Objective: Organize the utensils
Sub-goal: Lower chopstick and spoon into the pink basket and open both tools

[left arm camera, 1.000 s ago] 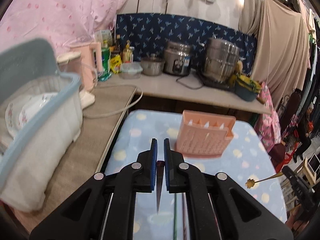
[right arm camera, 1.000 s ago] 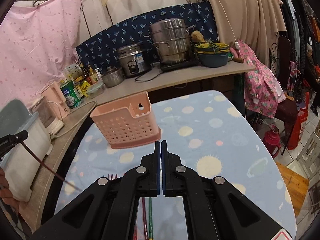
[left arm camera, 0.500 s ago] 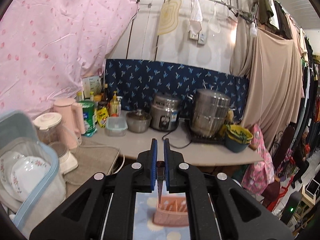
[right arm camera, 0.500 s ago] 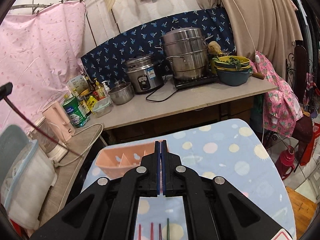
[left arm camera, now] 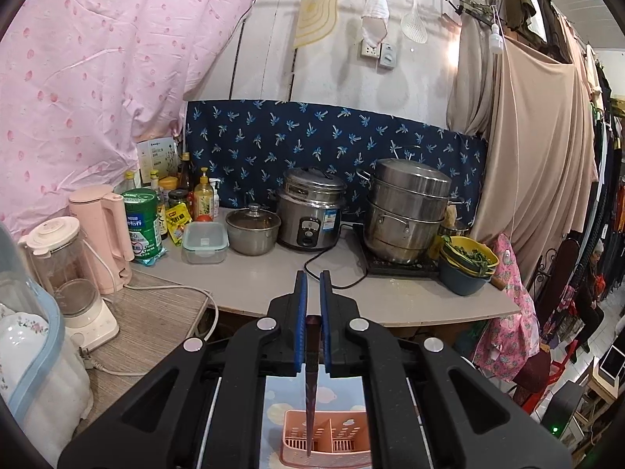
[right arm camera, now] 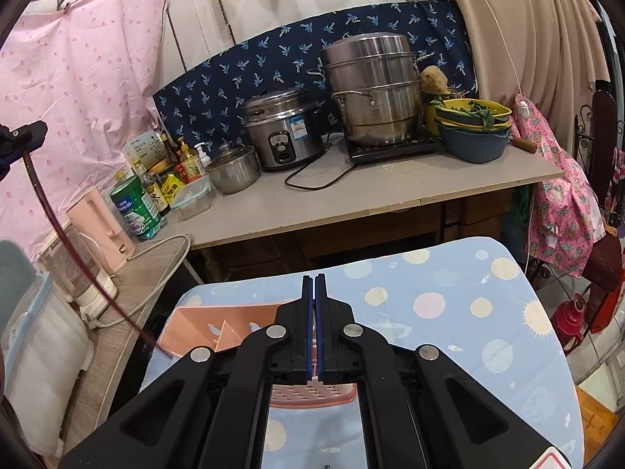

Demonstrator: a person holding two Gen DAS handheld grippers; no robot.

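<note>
Left tool (left arm camera: 313, 336) clamped on a dark chopstick (left arm camera: 311, 383) hanging over the pink holder (left arm camera: 343, 441); right tool (right arm camera: 313, 328) closed, empty; risk: swinging tip catches a divider.

A pink spotted curtain (left arm camera: 97, 90) fills the upper left of the frame; a white wall (left arm camera: 343, 66) at top centre carries a socket (left arm camera: 369, 51); navy patterned cloth (left arm camera: 332, 144) backs the grey worktop (left arm camera: 390, 297) mid-frame; beige drapes (left arm camera: 535, 148) hang at right.
</note>
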